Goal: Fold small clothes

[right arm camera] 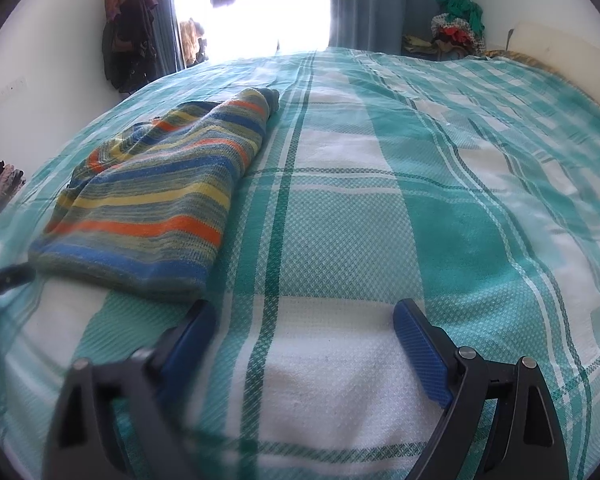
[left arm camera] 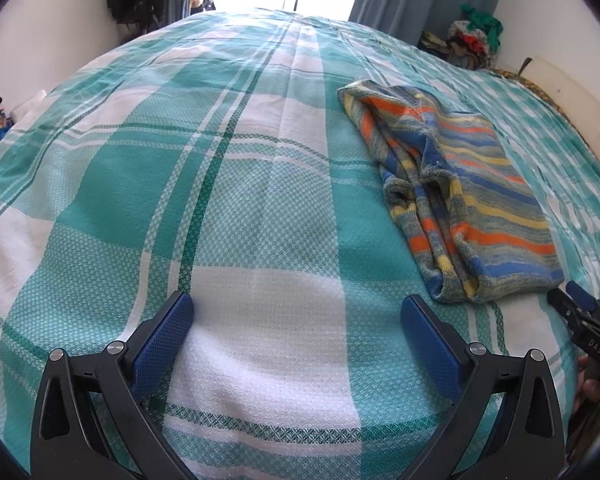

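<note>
Left gripper [left arm camera: 298,314] and right gripper [right arm camera: 304,320] hanging wide open, empty, over the checked bedspread [left arm camera: 260,208]. Striped knit garment [left arm camera: 456,196] lying folded between them, untouched. Fold looking finished; next likely calling for fetching another piece.

left tongs [left arm camera: 298,314]: black arms; blue textured pads | right tongs [right arm camera: 304,320]: same; silver screws

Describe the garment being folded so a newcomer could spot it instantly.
Start with the bed sheet, a teal-and-white plaid that fills both views. The striped knit garment lies on it already folded into a rough rectangle, between the two open tools. It is the only thing on the sheet, banded in orange, yellow and blue.
</note>
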A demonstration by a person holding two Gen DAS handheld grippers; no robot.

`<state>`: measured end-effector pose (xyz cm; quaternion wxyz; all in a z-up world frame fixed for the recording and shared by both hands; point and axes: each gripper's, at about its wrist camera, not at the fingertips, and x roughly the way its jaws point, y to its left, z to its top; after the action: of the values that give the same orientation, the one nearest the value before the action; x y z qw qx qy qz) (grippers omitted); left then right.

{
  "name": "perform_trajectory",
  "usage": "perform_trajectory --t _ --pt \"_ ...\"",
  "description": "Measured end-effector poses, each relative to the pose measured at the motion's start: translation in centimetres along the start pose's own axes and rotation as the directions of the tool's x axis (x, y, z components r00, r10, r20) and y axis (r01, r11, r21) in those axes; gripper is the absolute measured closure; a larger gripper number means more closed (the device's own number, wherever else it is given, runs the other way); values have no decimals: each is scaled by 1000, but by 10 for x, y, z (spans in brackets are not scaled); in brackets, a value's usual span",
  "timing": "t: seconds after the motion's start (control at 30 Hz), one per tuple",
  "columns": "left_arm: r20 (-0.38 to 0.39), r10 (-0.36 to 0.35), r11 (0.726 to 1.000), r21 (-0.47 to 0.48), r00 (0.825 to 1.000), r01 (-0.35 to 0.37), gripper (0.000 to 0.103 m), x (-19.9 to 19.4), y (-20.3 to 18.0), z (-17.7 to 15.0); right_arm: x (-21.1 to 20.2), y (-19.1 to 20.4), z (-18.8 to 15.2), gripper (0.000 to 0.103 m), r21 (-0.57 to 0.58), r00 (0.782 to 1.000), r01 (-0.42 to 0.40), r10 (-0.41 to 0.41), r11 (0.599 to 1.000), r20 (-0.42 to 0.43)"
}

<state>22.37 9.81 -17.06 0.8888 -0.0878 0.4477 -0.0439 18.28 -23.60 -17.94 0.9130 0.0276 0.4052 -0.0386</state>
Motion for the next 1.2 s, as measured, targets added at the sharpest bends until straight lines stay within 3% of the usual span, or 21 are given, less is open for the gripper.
perform_trajectory --t 0.07,0.13,0.2,0.23,0.3,0.37,0.43,0.47,0.53,0.63,0.67,0.7,0.73,0.77,0.8,0.83,0.9,1.0,1.1,1.2 --pt "-3 -13 1000 -7 1000 13 0 0 2 1 0 -1 0 13 6 1000 -7 7 1000 3" --pt "-7 -100 994 -33 995 100 1 -6 7 6 -1 -3 0 13 13 1000 -16 16 1000 4" --pt "4 -289 954 -82 957 289 2 -18 14 17 -1 -7 1 12 27 999 -45 45 999 -4" --pt "12 -335 937 -95 942 335 2 -23 13 25 -2 -11 3 12 49 997 -73 74 996 -8" --pt "28 -327 942 -74 945 328 1 -31 3 43 -11 -28 10 13 139 984 -177 177 974 12" --pt "-1 -325 944 -67 946 324 1 -18 -10 64 -26 -44 25 13 220 955 -295 281 930 94" --pt "-72 -369 927 -93 927 362 1 13 -23 83 -26 -46 51 13 211 926 -378 363 902 107" --pt "-103 -374 926 -101 922 365 1 31 -30 90 -18 -42 66 13 193 903 -429 421 882 81" --pt "-169 -315 949 -89 934 303 1 64 -43 102 13 -31 93 13 188 859 -500 512 845 -15" --pt "-235 -224 974 -66 946 215 1 93 -57 110 66 -18 112 13 236 825 -531 560 814 -76" --pt "-236 -207 978 -61 950 198 2 95 -61 111 87 -11 113 16 275 802 -538 584 796 -121" --pt "-234 -195 981 -55 953 187 5 95 -65 110 104 -3 112 25 310 775 -550 613 775 -156" --pt "-232 -184 983 -38 955 180 33 94 -69 110 113 7 111 29 306 767 -556 619 773 -171" --pt "-240 -196 980 -29 951 195 70 93 -71 111 116 22 112 49 254 769 -562 610 787 -190" --pt "-257 -227 974 -51 939 221 79 93 -71 113 116 36 113 74 201 782 -548 582 812 -222" --pt "-258 -236 972 -76 937 224 83 90 -68 117 116 45 114 75 178 799 -525 553 833 -236" --pt "-242 -256 966 -89 936 241 85 80 -65 128 109 51 120 77 190 816 -498 531 846 -227" --pt "-174 -265 964 -45 948 261 85 47 -66 148 80 61 139 78 149 825 -517 538 843 -174" --pt "-98 -285 958 -15 953 285 85 5 -63 175 43 71 165 78 110 818 -556 566 824 -100" --pt "-46 -294 956 9 955 294 85 -29 -57 193 15 77 189 78 98 797 -597 602 796 -35"
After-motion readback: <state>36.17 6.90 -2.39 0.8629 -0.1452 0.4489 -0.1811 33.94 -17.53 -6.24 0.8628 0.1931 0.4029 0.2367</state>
